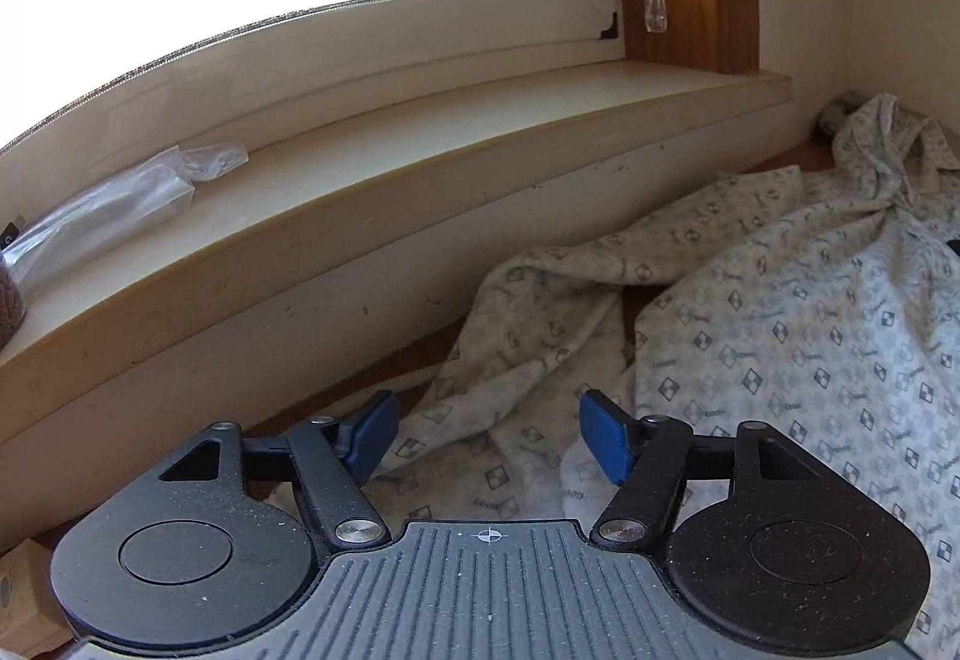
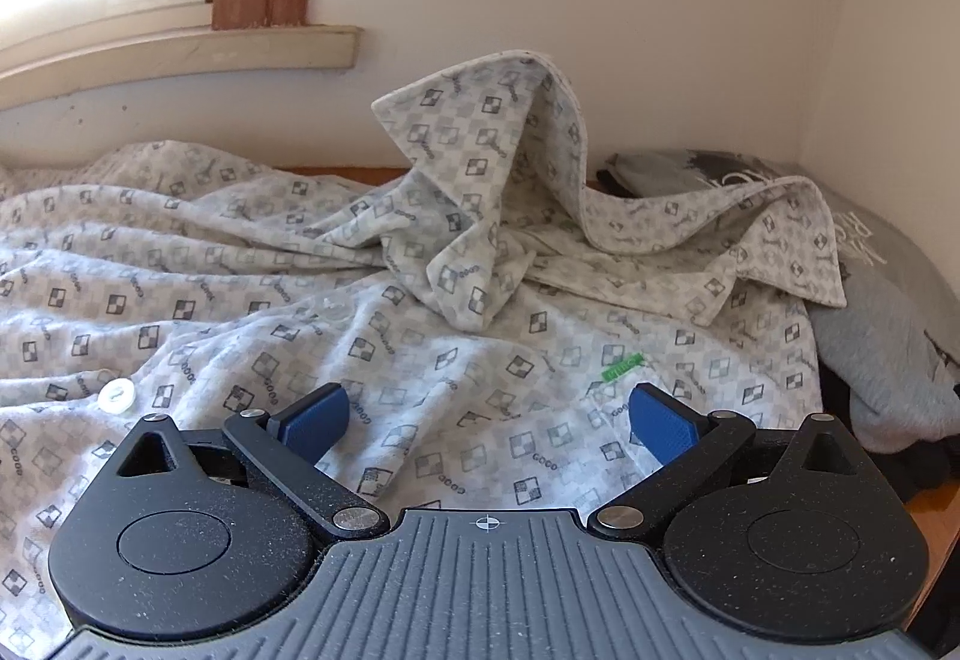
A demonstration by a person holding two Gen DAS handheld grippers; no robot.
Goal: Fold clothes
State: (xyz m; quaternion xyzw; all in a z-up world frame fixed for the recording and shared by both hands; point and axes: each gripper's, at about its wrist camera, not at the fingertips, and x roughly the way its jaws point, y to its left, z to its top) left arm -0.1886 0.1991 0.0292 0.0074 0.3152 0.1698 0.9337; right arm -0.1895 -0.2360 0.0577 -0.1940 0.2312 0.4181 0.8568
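Soft printed cotton covers most of the wooden surface: the shirt [image 2: 420,312] lies spread front-up and rumpled, its collar [image 2: 510,132] standing in a peak against the back wall, probably because the cloth is bunched there rather than smoothed. In the left wrist view a loose part of it, likely a sleeve [image 1: 540,300], trails toward the wall below the windowsill [image 1: 420,162], lying slack and crumpled, as cloth does when nothing holds it.

To the right of the shirt, touching its collar end, a grey garment [image 2: 888,360] sits heaped in the corner; that side looks cramped, with walls closing in on two sides. Bare wood shows near the sleeve and along the wall, so there is some open room to draw the sleeve flat, though the wall is near.

The left gripper [image 1: 489,435] hangs over the sleeve with its jaws wide and no cloth between the pads. The right gripper [image 2: 486,423] hovers over the chest of the shirt, likewise wide and empty, near a small green label [image 2: 621,367]. A white button [image 2: 117,395] lies just to its left, marking the placket edge.
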